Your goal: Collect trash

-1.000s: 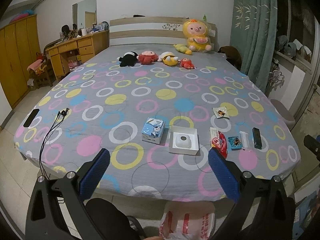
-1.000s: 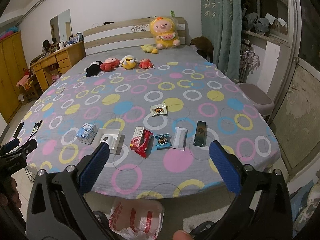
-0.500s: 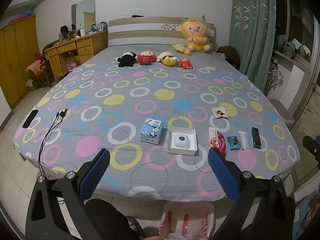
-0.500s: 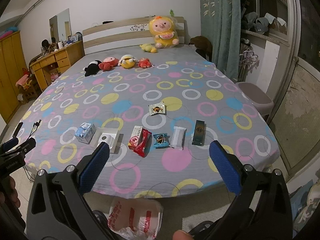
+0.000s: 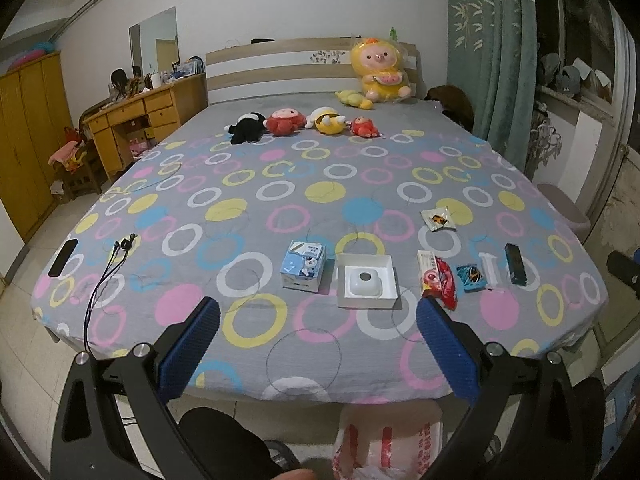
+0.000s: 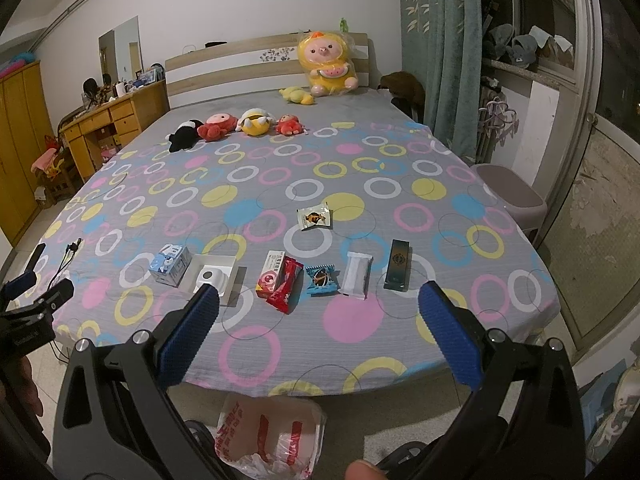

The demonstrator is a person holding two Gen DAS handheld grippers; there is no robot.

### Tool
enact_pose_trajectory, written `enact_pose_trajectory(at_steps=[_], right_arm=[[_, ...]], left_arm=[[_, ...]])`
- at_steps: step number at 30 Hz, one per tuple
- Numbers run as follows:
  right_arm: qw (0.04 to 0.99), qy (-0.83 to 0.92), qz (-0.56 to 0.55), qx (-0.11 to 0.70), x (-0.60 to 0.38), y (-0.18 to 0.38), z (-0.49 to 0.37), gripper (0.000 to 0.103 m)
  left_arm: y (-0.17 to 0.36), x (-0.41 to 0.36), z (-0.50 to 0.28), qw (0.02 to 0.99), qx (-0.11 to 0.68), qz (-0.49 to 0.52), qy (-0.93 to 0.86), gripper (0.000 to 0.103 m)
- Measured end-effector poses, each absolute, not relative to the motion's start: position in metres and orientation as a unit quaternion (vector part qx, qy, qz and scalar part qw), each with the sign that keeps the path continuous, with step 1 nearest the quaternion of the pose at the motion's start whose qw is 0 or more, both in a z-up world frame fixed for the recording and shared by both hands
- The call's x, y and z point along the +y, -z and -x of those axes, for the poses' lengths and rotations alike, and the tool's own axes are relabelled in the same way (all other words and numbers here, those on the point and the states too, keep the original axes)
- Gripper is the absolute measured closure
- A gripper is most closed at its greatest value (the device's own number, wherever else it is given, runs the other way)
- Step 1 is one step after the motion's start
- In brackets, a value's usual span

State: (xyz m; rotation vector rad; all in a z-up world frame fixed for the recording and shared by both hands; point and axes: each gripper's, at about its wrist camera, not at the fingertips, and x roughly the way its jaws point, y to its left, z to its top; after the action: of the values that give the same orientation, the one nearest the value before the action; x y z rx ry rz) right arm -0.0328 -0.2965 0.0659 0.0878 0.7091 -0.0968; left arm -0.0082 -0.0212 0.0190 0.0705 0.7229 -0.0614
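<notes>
Both grippers, left gripper point(image 5: 316, 320) and right gripper point(image 6: 318, 306), are hovering with jaws wide open and empty; the red wrapper point(image 6: 285, 285), its long axis running away from the bed's point(image 6: 360, 364) edge, is lying ahead of the right one, likely nearer.

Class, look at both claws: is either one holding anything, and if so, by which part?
Nothing is held. The left claw and right claw are both wide open above the near edge of the bed, short of the wrappers.
</notes>
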Motion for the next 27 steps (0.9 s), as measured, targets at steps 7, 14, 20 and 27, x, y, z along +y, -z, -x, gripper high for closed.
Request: enact_pose_trajectory(at_steps=[7,14,20,27], right_arm=[[0.936,0.049,-0.042,0.346,-0.298,-0.065,0.033,0.005],[0.936,0.048,-0.042,0.346,-0.299,-0.066,0.032,0.005],[0.936,0.051,-0.041,0.346,-0.299,-0.067,0.03,0.005],[0.935,0.051,-0.04,0.349,-0.302,-0.066,0.028,0.005]], left_arm=[[-0.017,-0.02,0.008,0.934,0.354,-0.037,0.04,0.007],[-0.017,-0.024,0.009,0.936,0.347,-0.051,0.038,0.007],[-0.017,-0.019,0.007,0.935,0.349,-0.041,0.039,0.007],[-0.015,-0.014,0.003,0.934,0.355,-0.035,0.032,0.007]])
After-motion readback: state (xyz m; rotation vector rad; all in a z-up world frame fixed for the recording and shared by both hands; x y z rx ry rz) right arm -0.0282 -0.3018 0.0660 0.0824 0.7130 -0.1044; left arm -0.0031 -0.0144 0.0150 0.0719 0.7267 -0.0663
